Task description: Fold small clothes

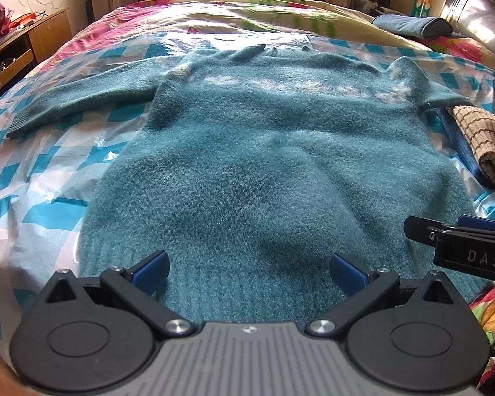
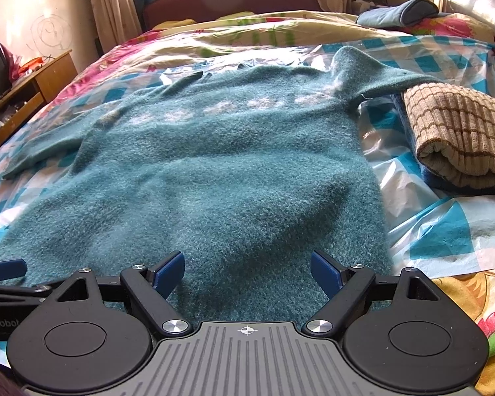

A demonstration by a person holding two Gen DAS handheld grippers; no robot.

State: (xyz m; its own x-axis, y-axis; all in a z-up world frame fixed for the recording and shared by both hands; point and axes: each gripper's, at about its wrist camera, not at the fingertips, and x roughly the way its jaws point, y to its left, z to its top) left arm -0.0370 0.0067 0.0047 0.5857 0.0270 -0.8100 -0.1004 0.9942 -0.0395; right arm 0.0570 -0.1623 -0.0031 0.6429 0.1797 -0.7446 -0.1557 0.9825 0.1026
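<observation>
A fuzzy teal sweater (image 1: 247, 151) lies spread flat and face up on a bed's blue-checked plastic sheet (image 1: 49, 171), no fold yet made. Its left sleeve (image 1: 82, 99) stretches out to the side; its right sleeve (image 2: 379, 72) drapes onto a rolled tan striped garment (image 2: 462, 132) just beside the sweater. At the sweater's hem, the left gripper (image 1: 249, 272) and right gripper (image 2: 247, 272) hover with fingers spread, pinching nothing. Judged from this, all folding remains. Partial lettering reads "DAS" on the right tool and "enRobot" on the left.
</observation>
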